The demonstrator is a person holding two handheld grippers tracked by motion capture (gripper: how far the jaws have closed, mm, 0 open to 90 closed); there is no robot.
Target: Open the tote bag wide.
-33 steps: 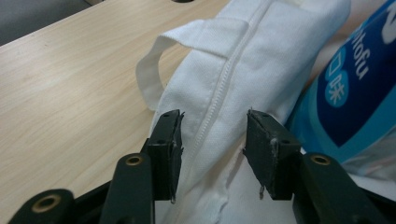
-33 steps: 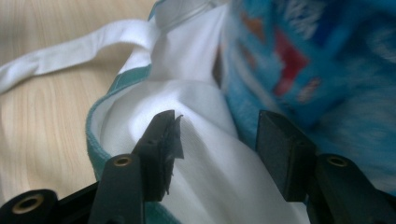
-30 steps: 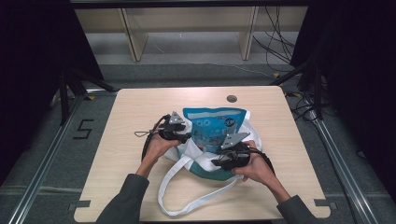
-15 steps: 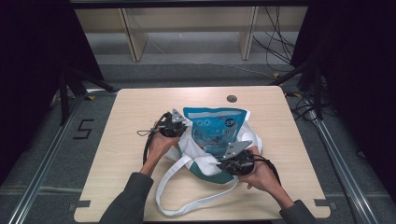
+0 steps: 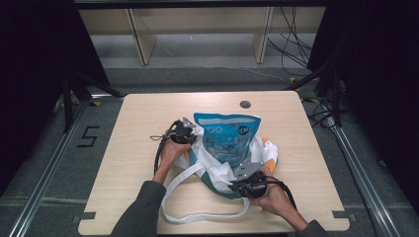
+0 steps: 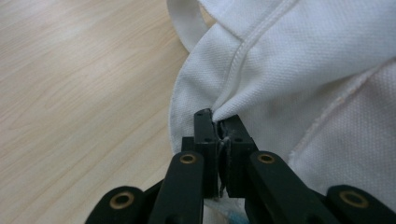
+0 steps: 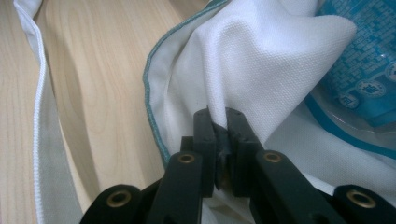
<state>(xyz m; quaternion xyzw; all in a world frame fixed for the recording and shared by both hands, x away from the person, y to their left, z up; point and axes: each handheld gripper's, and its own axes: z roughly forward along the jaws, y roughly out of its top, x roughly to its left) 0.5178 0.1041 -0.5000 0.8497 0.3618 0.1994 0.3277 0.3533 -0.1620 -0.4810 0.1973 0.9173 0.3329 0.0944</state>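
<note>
The table [image 5: 148, 123] is light wood, with a small dark round hole [image 5: 245, 104] near its far edge. Around it lie grey floor, dark frame rails and, beyond, pale shelving legs [image 5: 143, 39] and loose cables [image 5: 291, 44].

On the table's middle and near part lies a white cloth bag [image 5: 217, 170] with a teal edge, its mouth slack toward the person. A long white strap [image 5: 197, 217] loops from it toward the table's near edge. Inside the bag sits a blue printed pack [image 5: 227, 136]; its top stands out of the bag's far side, while its lower part is hidden by the white cloth. A bit of orange [image 5: 268, 147] shows at the bag's right side; what it is cannot be made out.

The left gripper [image 5: 190, 134] is at the bag's left rim. In the left gripper view its jaws have just been closing and are now pinched on a seamed fold of the bag [image 6: 280, 70], cloth caught between the pads.

The right gripper [image 5: 244, 173] is at the bag's near right rim. In the right gripper view its jaws have likewise just been closing and are now clamped on a peak of the bag [image 7: 261, 56], with the teal hem curving to the left and the pack [image 7: 364, 70] just beyond under clear film.

Both forearms are cut off by the bottom edge of the high view.
</note>
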